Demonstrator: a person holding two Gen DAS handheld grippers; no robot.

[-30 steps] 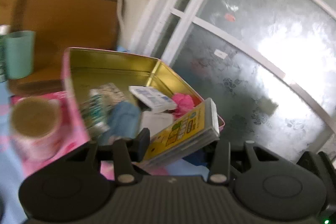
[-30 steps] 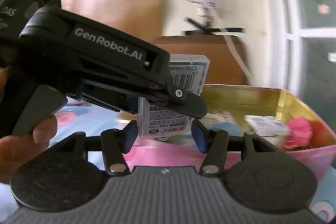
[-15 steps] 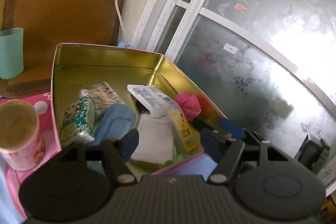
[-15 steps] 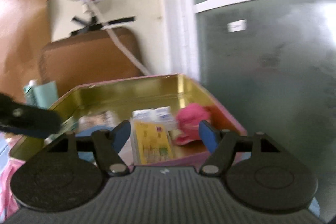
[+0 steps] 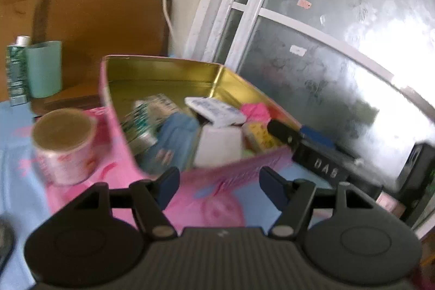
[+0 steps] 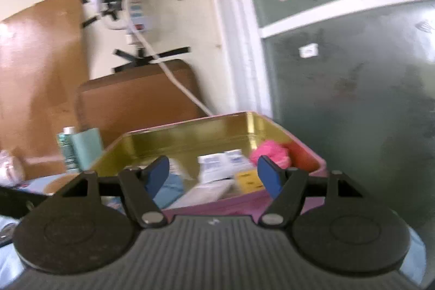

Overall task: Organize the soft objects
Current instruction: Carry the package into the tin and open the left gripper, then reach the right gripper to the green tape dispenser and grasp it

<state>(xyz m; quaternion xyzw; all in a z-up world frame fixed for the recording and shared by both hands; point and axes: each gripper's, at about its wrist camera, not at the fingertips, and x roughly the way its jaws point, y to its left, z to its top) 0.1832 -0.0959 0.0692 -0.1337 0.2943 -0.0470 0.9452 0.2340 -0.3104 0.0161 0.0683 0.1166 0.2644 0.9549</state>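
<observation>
A pink tin with a gold inside (image 5: pixel 163 72) (image 6: pixel 190 132) holds several soft packs: a yellow tissue pack (image 5: pixel 258 133) (image 6: pixel 247 181), a white-and-blue pack (image 5: pixel 214 110) (image 6: pixel 217 165), a blue cloth (image 5: pixel 176 135) (image 6: pixel 168 189), a white pack (image 5: pixel 220 146), a green pack (image 5: pixel 138 124) and a pink puff (image 5: pixel 255 110) (image 6: pixel 272 154). My left gripper (image 5: pixel 218 188) is open and empty, just in front of the tin. My right gripper (image 6: pixel 214 175) is open and empty at the tin's near wall; it also shows in the left wrist view (image 5: pixel 307 146).
A pink paper roll (image 5: pixel 64 143) stands left of the tin on a pink-and-blue cloth (image 5: pixel 212 208). A teal cup (image 5: pixel 43 69) (image 6: pixel 87 146) and a green bottle (image 5: pixel 16 72) stand at the back left. A frosted glass door (image 5: pixel 339 59) is on the right.
A second ago each gripper held a pack; both packs now lie in the tin. Both grippers are open and have drawn back from the tin.
</observation>
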